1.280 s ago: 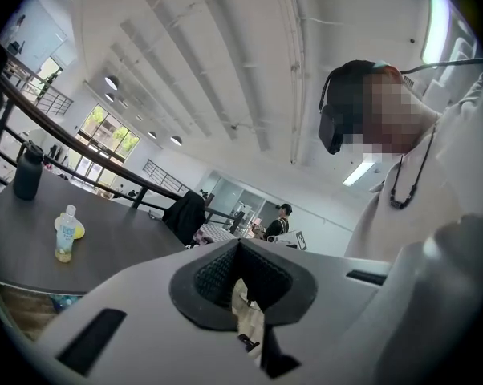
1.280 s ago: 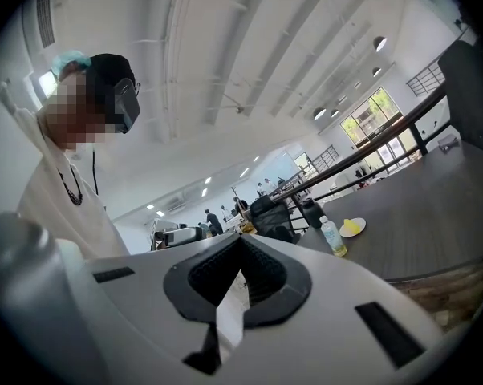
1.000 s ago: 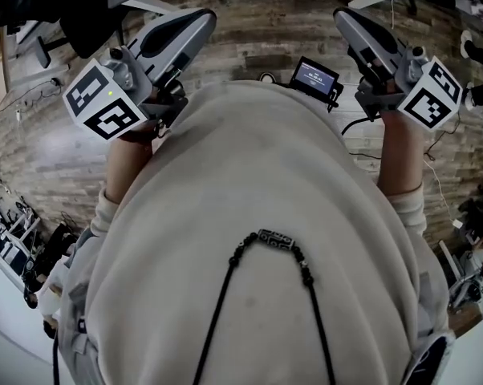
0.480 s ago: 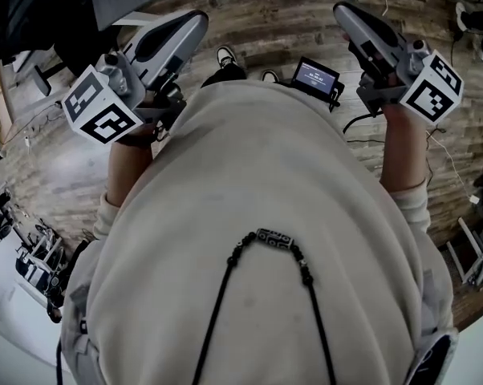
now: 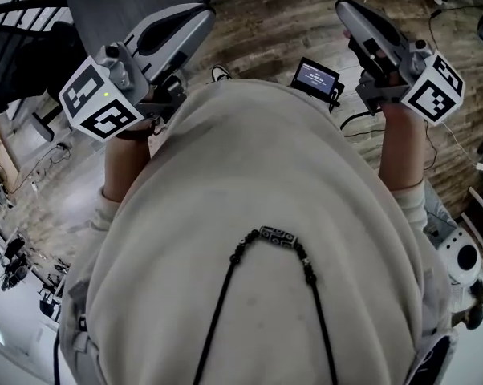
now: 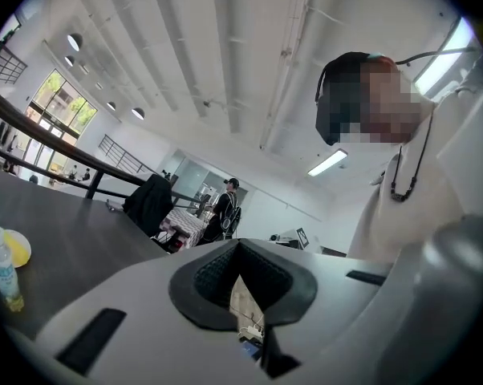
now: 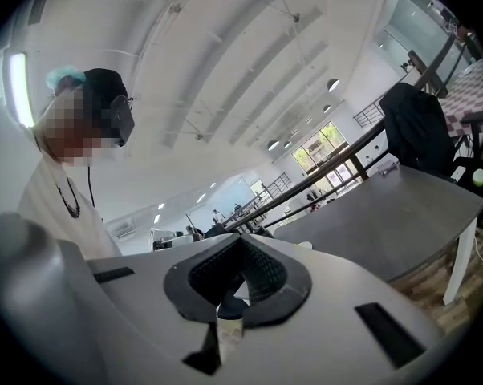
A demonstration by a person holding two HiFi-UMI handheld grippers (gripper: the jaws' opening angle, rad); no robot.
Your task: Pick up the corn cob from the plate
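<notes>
No corn cob and no plate can be made out in any view. Both grippers are held up in front of the person's chest, over the wood floor. My left gripper (image 5: 195,14) points away at the upper left, its jaws closed together with nothing between them (image 6: 240,251). On the upper right my right gripper (image 5: 350,10) is also shut and empty (image 7: 241,243). A grey table (image 5: 105,2) lies just beyond the left gripper. On that table (image 6: 57,239) stand a small spray bottle (image 6: 2,267) and a yellow thing (image 6: 18,247) that I cannot identify.
A small screen device (image 5: 315,77) hangs at the chest between the grippers. Cables and a white machine (image 5: 460,257) lie on the floor at the right. A dark jacket on a chair (image 6: 149,203) and a distant person (image 6: 225,207) stand beyond the table. Another grey table (image 7: 402,207) shows ahead of the right gripper.
The person has turned: the floor has swung past and the grey table has come into the upper left of the head view. Both grippers kept their place before the chest, still shut.
</notes>
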